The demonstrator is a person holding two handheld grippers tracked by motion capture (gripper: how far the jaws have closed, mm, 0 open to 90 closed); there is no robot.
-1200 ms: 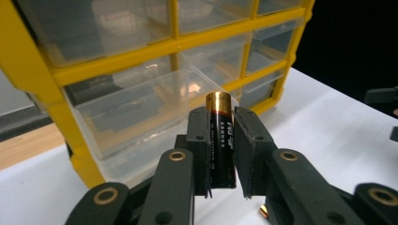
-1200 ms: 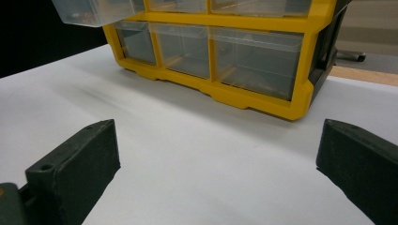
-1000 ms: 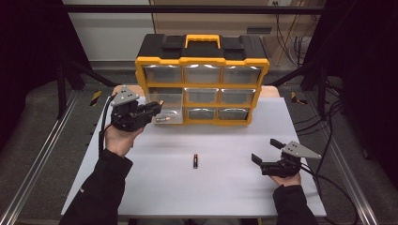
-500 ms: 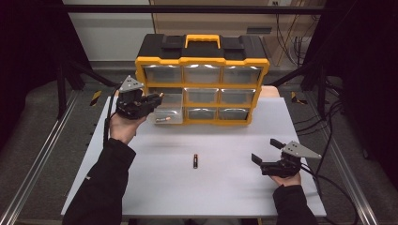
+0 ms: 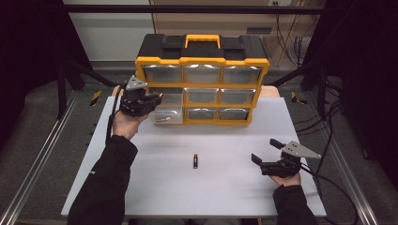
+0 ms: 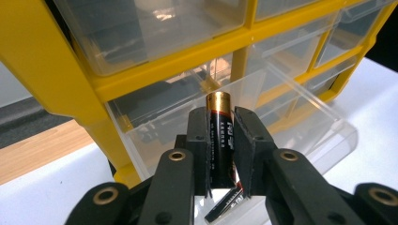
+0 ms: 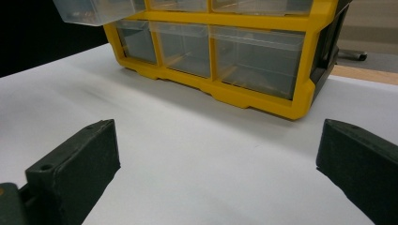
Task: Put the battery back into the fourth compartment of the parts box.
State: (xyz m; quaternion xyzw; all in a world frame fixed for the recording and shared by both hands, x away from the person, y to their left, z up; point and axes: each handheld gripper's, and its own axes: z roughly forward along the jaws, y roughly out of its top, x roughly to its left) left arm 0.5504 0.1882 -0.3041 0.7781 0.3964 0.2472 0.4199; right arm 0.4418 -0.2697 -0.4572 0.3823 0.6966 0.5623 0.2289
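Observation:
A yellow and black drawer cabinet (image 5: 202,75) stands at the back of the white table (image 5: 225,187). Its clear middle-left drawer (image 5: 168,111) is pulled out, with a battery lying inside (image 5: 164,120). My left gripper (image 5: 152,100) hovers over that drawer, shut on a black and gold battery (image 6: 219,136) held upright above the drawer (image 6: 291,117); another battery (image 6: 224,208) lies below it. A third battery (image 5: 195,161) rests on the table's middle. My right gripper (image 5: 266,151) stands open near the front right, its jaws (image 7: 216,154) wide apart over bare table.
The cabinet (image 7: 234,51) has several other clear drawers, all closed. Cables (image 5: 328,136) trail off the table's right side. Metal rails (image 5: 42,154) run along the left. A wooden strip (image 6: 42,145) shows behind the table edge.
My left gripper has risen and moved right from the table's left, carrying the battery over the pulled-out drawer. The right gripper has stayed put.

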